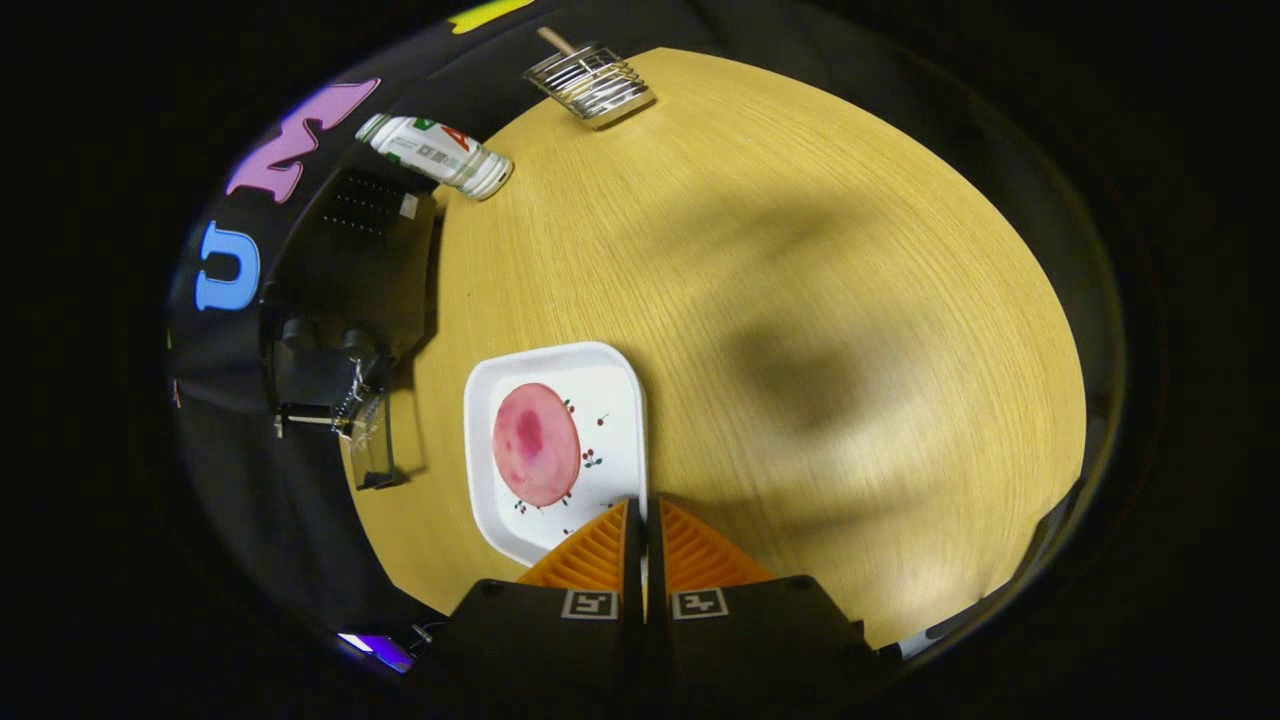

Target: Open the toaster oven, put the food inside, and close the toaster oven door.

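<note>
Fingers of the hand-held gripper (641,512) are lying pressed together with only a thin slit between them and nothing caught there, their tips hanging over the near corner of the white plate (615,395). Just ahead of them on that plate one pink round slice of food (536,444) is resting flat, slightly to the left of the tips. Left of the plate the dark toaster oven (345,300) is standing at the counter's (800,250) edge; whether its door is already dropped open I cannot tell from this angle. Judging by this, the task is sitting at its early part, with the food not yet lifted. The next move is calling for the fingers to part and straddle the slice, or to go to the door handle first. Beyond, one bottle (437,152) is lying on its side and one wire rack (590,84) is standing at the far rim
</note>
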